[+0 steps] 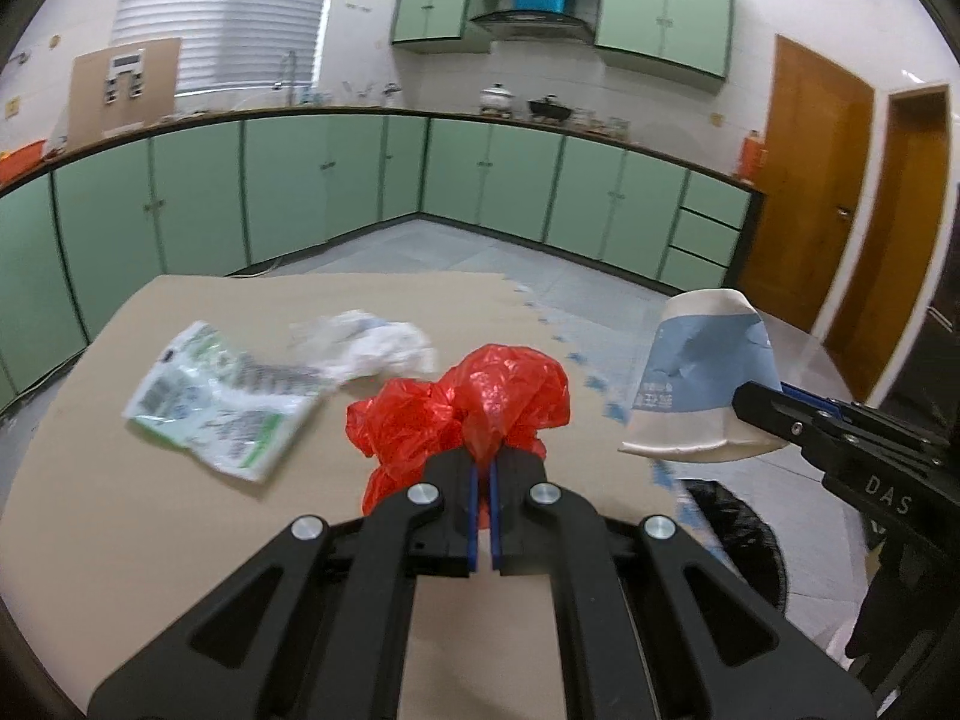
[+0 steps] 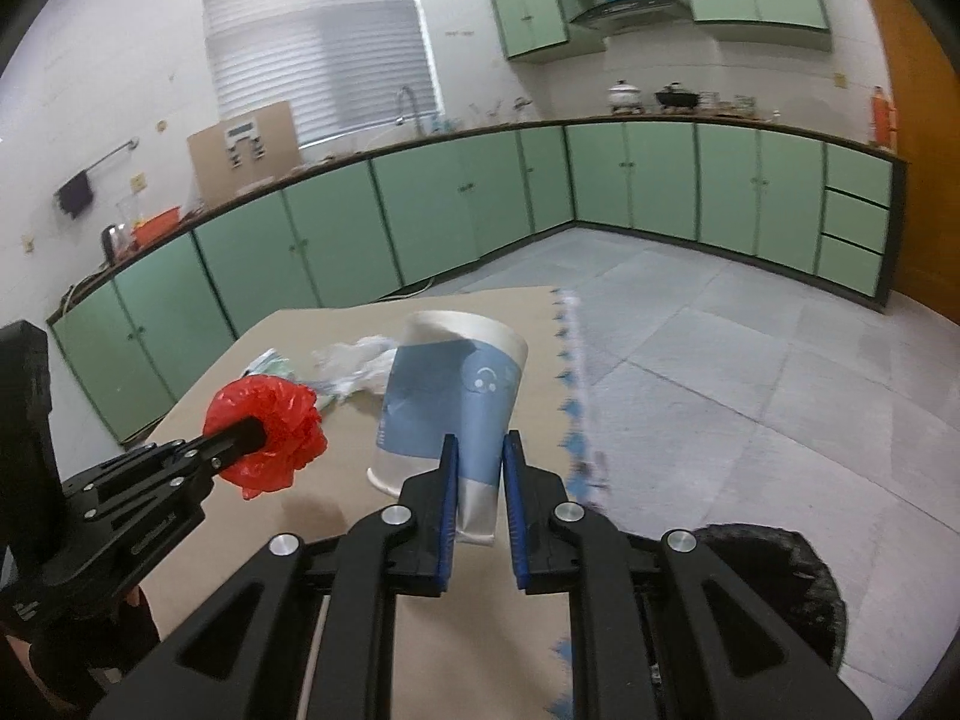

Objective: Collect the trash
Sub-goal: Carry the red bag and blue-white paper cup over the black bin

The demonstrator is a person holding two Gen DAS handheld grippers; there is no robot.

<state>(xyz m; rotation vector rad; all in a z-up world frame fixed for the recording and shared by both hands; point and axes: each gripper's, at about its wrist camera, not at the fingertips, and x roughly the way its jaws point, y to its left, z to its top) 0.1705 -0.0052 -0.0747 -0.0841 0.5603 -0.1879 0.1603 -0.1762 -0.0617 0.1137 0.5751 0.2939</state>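
Left tongs (image 1: 483, 474) pinching red bag (image 1: 480, 402); right tongs (image 2: 480, 480) pinching paper cup (image 2: 447, 402). Carry both over black bin (image 2: 774, 582), keep grip firm, release above opening.

surface: cardboard-covered table (image 1: 180, 540) | on it: green-white wrapper (image 1: 222, 402), crumpled white plastic (image 1: 372, 348)

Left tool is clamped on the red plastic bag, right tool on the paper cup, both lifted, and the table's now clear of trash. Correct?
Not quite. The left tool does clamp the red plastic bag and the right tool the paper cup, but the left wrist view shows a green wrapper and crumpled white paper on the table.
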